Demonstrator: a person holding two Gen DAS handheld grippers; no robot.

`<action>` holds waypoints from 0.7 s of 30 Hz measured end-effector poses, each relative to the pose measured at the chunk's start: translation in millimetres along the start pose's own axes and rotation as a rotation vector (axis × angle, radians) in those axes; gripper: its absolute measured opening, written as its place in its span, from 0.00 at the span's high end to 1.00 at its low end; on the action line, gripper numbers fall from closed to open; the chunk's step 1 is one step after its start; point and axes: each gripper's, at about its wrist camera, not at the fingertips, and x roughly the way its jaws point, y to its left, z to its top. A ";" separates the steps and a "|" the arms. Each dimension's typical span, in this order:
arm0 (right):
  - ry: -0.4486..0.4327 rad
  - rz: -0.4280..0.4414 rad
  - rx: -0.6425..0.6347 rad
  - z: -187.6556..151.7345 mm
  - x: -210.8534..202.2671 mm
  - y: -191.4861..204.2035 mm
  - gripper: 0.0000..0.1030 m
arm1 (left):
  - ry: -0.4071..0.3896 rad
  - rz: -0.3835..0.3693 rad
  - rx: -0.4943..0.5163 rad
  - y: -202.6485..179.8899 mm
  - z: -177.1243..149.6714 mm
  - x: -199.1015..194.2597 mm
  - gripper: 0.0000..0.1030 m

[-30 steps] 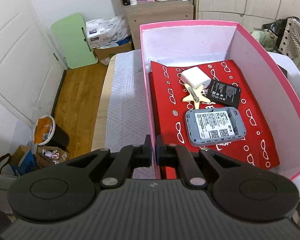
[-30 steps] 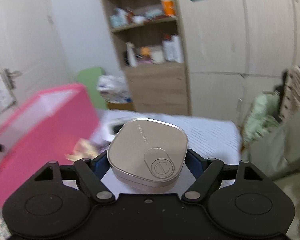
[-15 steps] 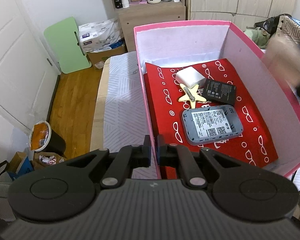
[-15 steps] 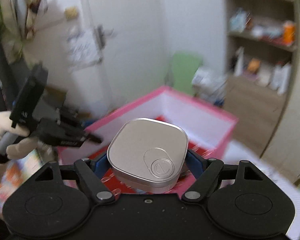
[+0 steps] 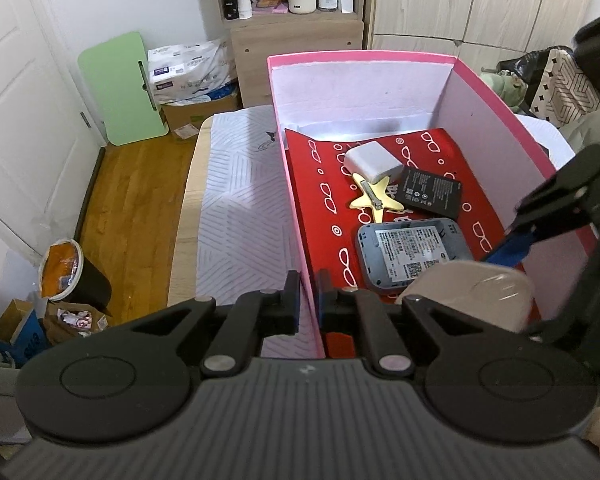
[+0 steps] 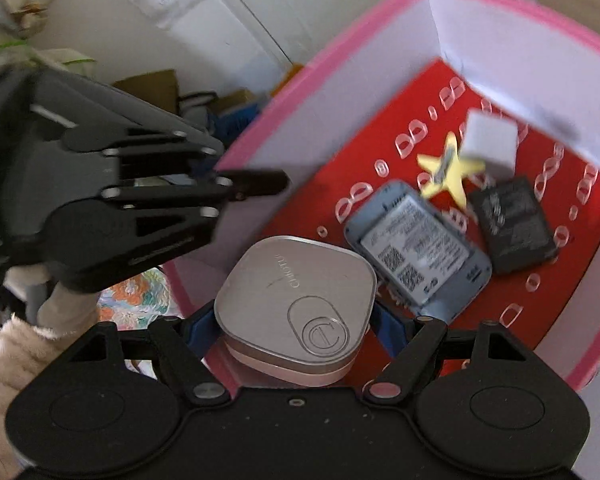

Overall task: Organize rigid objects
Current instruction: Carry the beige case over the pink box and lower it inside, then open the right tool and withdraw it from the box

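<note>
A pink box (image 5: 500, 96) with a red patterned liner holds a white charger cube (image 5: 374, 160), a yellow star clip (image 5: 374, 198), a black battery (image 5: 430, 192) and a grey pocket router (image 5: 412, 252). My left gripper (image 5: 310, 306) is shut on the box's near left wall, also seen as the left gripper (image 6: 256, 184) from the other side. My right gripper (image 6: 296, 320) is shut on a square silver tin (image 6: 296, 300) and tilts down over the box's near end. In the left wrist view the tin (image 5: 468, 292) hangs just in front of the router.
The box rests on a striped white cover (image 5: 240, 216). Left of it lie wood floor (image 5: 136, 200), a green board (image 5: 120, 88), a black bin (image 5: 72, 272) and a white door. A shelf unit (image 5: 296, 24) stands behind. A person's fleece sleeve (image 6: 4, 360) shows.
My right gripper has swung with the tin from beside the box to over its near end and tipped downward. The left gripper stays clamped on the box wall.
</note>
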 end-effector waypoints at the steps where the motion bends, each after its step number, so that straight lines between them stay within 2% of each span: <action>1: 0.006 0.000 0.020 1.8 4.4 -1.3 0.20 | -0.001 -0.004 -0.001 0.4 0.3 0.1 0.93; 5: 0.035 -0.006 0.106 5.0 21.4 -8.7 0.19 | -0.001 -0.010 0.003 1.3 0.5 0.1 0.92; 10: 0.002 -0.140 0.108 6.0 29.9 -2.9 0.19 | -0.004 -0.017 0.006 1.1 0.3 0.8 0.92; 15: 0.004 -0.204 0.099 6.8 34.9 -8.8 0.18 | -0.008 -0.031 -0.002 3.6 -0.4 0.8 0.91; 17: -0.029 -0.209 0.108 1.8 26.4 -6.3 0.19 | -0.010 -0.028 0.002 2.6 -0.5 0.6 0.91; 21: -0.118 -0.267 0.012 -15.4 -3.0 18.2 0.19 | -0.009 -0.025 0.004 2.2 -0.7 0.5 0.91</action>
